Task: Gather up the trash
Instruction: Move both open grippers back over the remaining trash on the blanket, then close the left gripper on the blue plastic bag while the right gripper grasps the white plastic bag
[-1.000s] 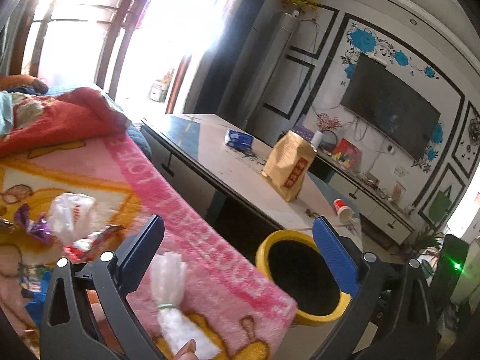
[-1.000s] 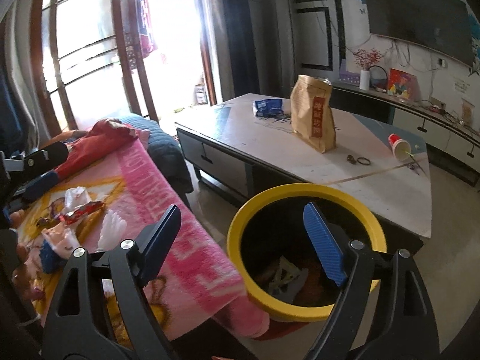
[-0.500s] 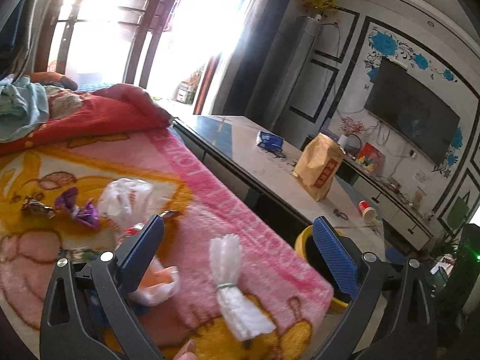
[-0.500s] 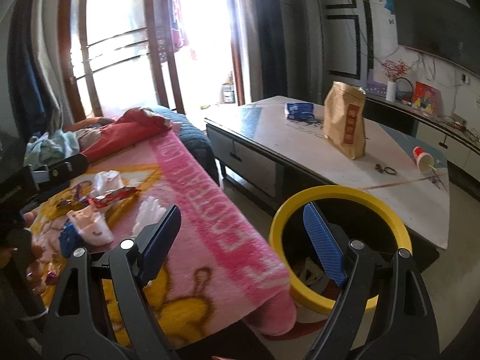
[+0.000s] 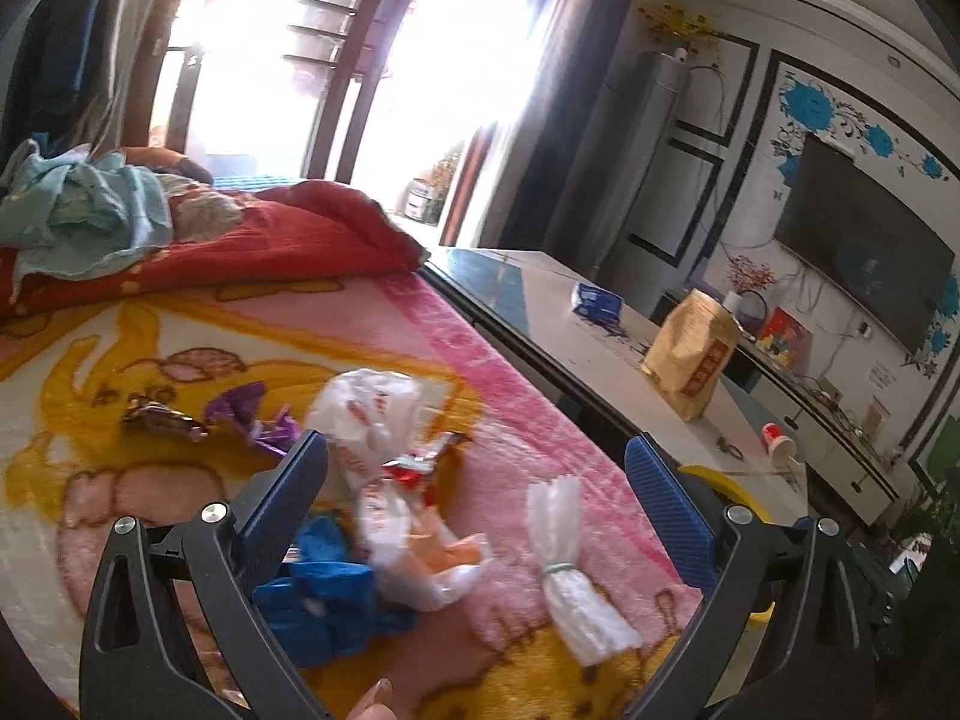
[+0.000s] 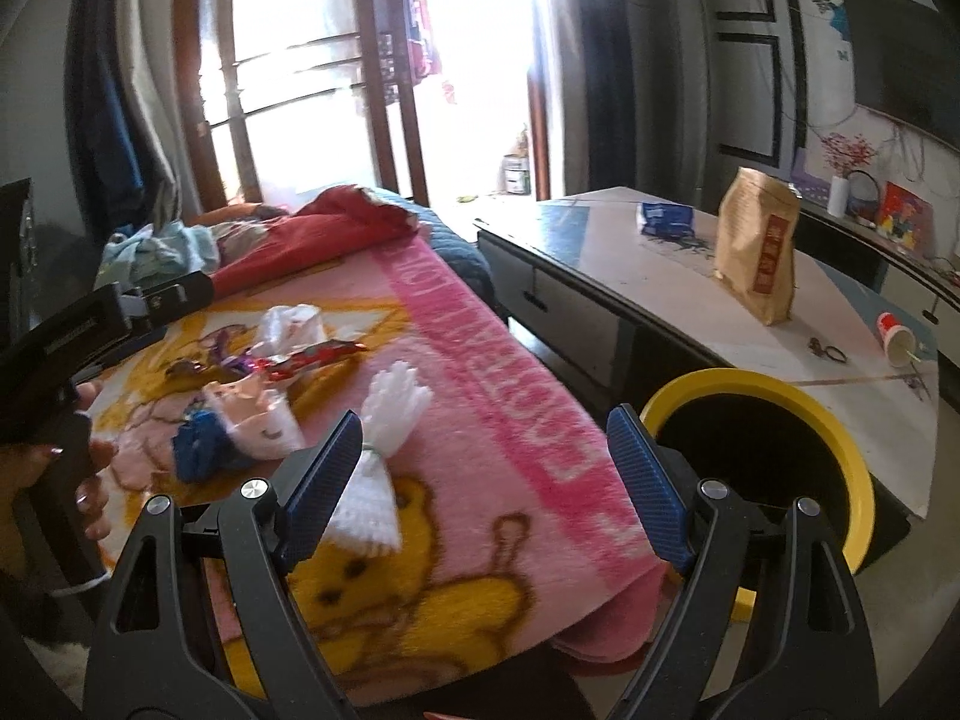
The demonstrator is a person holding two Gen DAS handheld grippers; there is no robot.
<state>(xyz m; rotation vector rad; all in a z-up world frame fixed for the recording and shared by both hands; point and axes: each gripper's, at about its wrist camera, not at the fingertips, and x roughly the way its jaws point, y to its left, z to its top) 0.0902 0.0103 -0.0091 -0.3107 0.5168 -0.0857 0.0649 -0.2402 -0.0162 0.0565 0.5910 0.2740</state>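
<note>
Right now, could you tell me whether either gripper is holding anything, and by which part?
Nothing is held: the left gripper and right gripper are both open above the blanket.

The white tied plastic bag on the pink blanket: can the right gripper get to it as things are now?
Probably yes. The white tied bag lies alone on the blanket, just ahead of the open right gripper, beside its left finger. Nothing covers it; the other wrappers lie apart.

Trash on pink blanket (image 5: 510,420): white tied bag (image 5: 576,570) lying flat nearest the edge; crumpled white wrapper (image 5: 420,546), blue wad (image 5: 318,594), red foil (image 5: 420,462), purple wrapper (image 5: 252,420) clustered. Yellow-rimmed bin (image 6: 762,456) upright just beside the blanket.
</note>
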